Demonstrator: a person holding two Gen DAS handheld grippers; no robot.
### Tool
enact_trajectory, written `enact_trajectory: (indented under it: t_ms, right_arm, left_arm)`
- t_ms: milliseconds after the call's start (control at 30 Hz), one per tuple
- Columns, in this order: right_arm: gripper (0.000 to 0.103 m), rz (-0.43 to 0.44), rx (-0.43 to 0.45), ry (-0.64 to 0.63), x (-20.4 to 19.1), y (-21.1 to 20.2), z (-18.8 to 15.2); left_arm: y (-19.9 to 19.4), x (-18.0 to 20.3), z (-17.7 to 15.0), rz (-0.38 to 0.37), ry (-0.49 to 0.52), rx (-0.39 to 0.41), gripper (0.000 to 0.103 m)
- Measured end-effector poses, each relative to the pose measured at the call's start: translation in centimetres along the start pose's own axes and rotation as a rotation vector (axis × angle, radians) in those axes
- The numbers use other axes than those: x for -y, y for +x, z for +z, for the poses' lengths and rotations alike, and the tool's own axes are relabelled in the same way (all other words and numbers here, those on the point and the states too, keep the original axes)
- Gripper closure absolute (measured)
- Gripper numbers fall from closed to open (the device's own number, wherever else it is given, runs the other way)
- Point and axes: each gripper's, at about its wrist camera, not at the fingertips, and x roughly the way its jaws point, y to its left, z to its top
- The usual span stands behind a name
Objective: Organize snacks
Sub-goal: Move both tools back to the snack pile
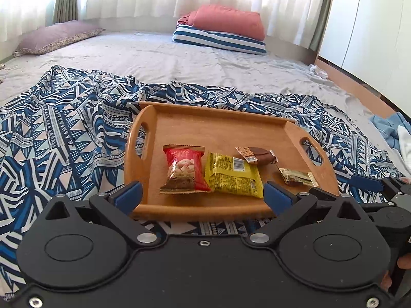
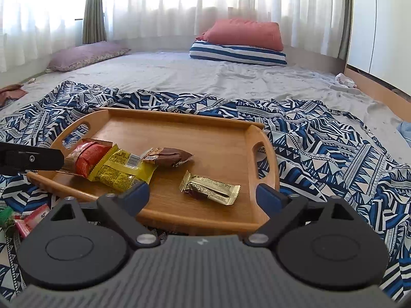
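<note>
A wooden tray lies on a patterned blue cloth on the bed. On it lie a red nut packet, a yellow packet, a brown chocolate snack and a gold bar wrapper. My left gripper is open and empty at the tray's near edge, in front of the red and yellow packets. My right gripper is open and empty, in front of the gold bar. It also shows at the right edge of the left wrist view.
The patterned cloth covers the near bed. Pillows lie at the far side. More small snack packets lie on the cloth left of the tray. Blue and white clothes lie at the right edge.
</note>
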Motion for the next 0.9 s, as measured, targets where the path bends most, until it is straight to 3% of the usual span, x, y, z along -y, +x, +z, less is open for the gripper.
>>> enact_trajectory:
  t_ms: [467,900]
  right_arm:
    - [0.0,0.049,0.013,0.082,1.0,-5.0,-3.7]
    - [0.0,0.032,0.068,0.136,0.2,-7.8,-7.9]
  left_arm:
    - [-4.2,-1.4,-4.6,0.001,-0.027,0.015,0.001]
    - [-4.7,-3.6,-8.8,0.062,-0.054,0.02,0.001]
